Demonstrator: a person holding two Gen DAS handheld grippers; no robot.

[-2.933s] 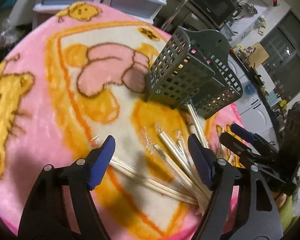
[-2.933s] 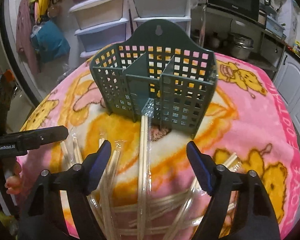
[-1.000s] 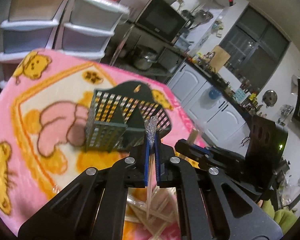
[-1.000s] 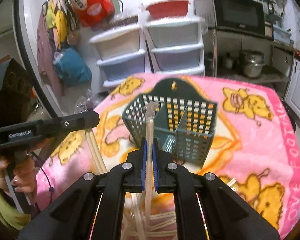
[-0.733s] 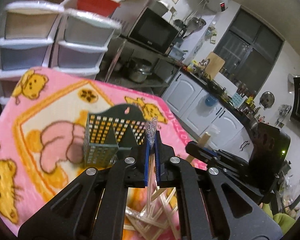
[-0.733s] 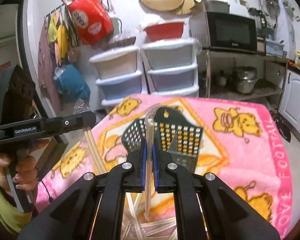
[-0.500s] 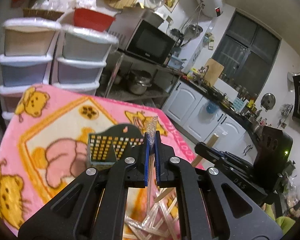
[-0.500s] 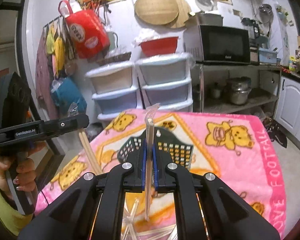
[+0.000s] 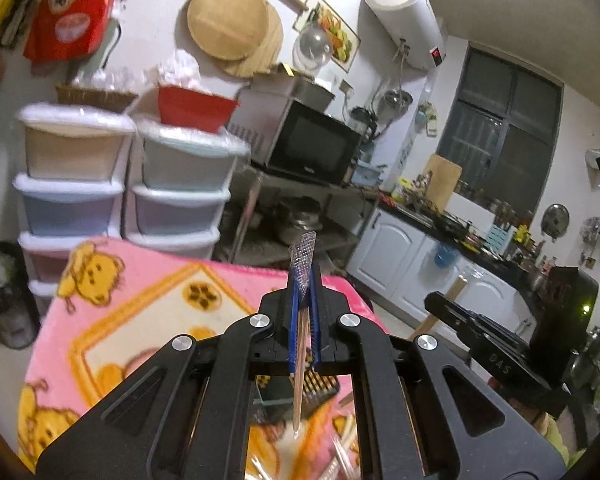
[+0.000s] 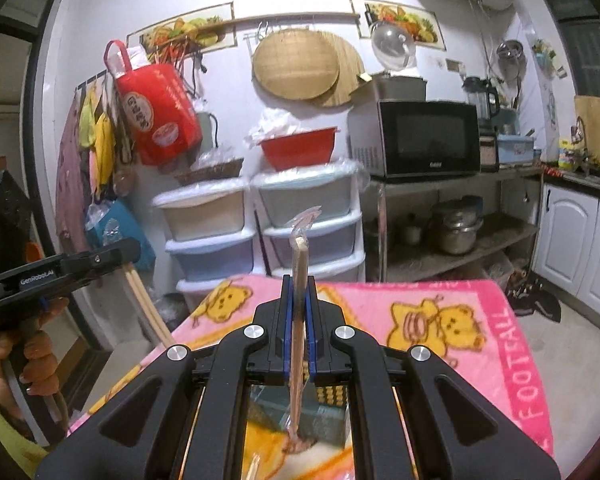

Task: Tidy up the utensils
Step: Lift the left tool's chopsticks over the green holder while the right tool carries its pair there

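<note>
My left gripper (image 9: pixel 305 292) is shut on a pair of plastic-wrapped chopsticks (image 9: pixel 298 396) held upright, the wrapper's tip sticking up above the pads. My right gripper (image 10: pixel 299 300) is likewise shut on wrapped chopsticks (image 10: pixel 298 256). Both hang high above the dark green slotted utensil basket (image 9: pixel 318 390), which shows only partly below, between the gripper arms (image 10: pixel 328 404). The right gripper (image 9: pixel 454 310) appears at the right of the left wrist view. At the left of the right wrist view is the left gripper (image 10: pixel 100 262), held by a hand (image 10: pixel 36 364). Several more wrapped chopsticks (image 9: pixel 340 452) lie on the blanket.
A pink cartoon-bear blanket (image 10: pixel 480 336) covers the round table. Behind it stand stacked plastic drawers (image 10: pixel 260 236) and a metal rack with a microwave (image 10: pixel 428 140) and pots. White cabinets (image 9: pixel 396 256) run along the right wall.
Both grippers have risen with their chopsticks and tilted up toward level. The basket has slid down in both views and is now mostly hidden behind the gripper arms.
</note>
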